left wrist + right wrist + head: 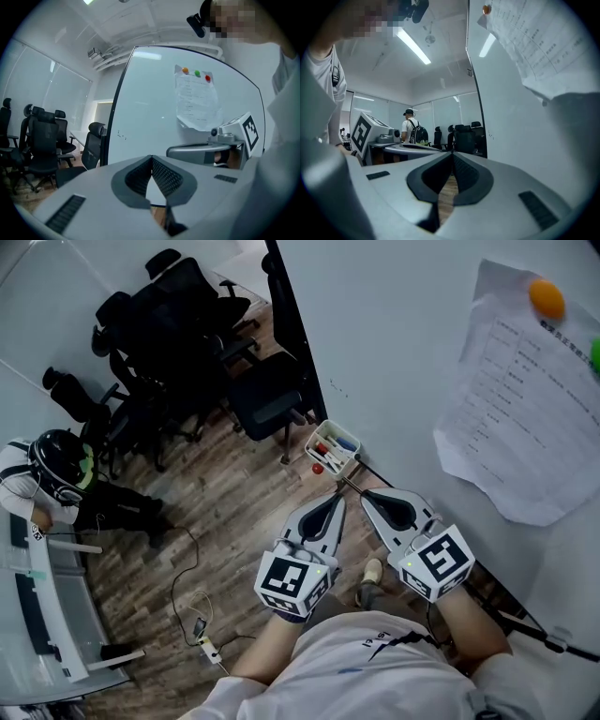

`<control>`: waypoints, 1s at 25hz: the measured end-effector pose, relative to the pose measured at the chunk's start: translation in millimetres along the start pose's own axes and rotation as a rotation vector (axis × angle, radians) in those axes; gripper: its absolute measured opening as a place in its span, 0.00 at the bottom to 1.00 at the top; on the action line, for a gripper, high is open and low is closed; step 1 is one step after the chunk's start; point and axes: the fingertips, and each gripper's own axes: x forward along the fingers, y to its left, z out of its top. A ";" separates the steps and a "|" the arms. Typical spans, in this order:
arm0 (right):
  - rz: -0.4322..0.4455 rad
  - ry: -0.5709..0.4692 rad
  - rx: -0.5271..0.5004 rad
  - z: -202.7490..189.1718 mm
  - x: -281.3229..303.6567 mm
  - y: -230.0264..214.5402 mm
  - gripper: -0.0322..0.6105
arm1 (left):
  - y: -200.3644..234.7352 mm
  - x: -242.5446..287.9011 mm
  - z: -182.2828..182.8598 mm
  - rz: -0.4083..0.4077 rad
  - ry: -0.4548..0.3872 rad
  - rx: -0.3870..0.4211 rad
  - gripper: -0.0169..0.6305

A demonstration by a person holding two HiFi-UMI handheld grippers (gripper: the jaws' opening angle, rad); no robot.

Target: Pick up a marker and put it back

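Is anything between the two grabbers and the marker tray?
No. In the head view, the shut left gripper and right gripper point at the tray, and only wooden floor below shows in the gap.

Bright ceiling strip light (412, 45), whiteboard (506, 122) glare, fisheye vignetting in gripper views

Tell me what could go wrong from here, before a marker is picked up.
1. Both the left tongs and right tongs are shut and empty; reaching in shut would likely shove the markers rather than grip one.
2. The tray is small and crowded, so a neighbouring marker may get knocked out.
3. The tongs' tips sit close together and might clash.
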 end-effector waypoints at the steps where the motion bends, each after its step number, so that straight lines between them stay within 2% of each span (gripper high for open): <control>1: 0.001 0.001 0.011 -0.9 3.9 -4.3 0.07 | 4.3 4.1 -1.6 0.006 0.006 0.001 0.04; 4: -0.004 0.003 0.056 -10.5 14.9 -14.0 0.07 | 17.9 14.1 -14.5 0.015 0.030 0.014 0.04; 7: -0.009 -0.003 0.086 -17.9 27.9 -24.2 0.07 | 30.9 29.0 -24.9 0.012 0.046 0.081 0.04; 9: -0.033 -0.007 0.104 -20.7 37.7 -35.0 0.07 | 38.7 41.1 -31.6 -0.014 0.054 0.102 0.04; 14: -0.105 0.027 0.121 -32.2 53.4 -48.6 0.07 | 59.4 62.4 -49.7 -0.074 0.082 0.088 0.04; 20: -0.168 0.027 0.166 -34.6 53.8 -67.3 0.07 | 59.8 94.2 -77.6 -0.169 0.144 0.215 0.04; 25: -0.206 0.039 0.176 -36.7 54.0 -77.1 0.07 | 62.6 111.0 -91.3 -0.204 0.187 0.246 0.04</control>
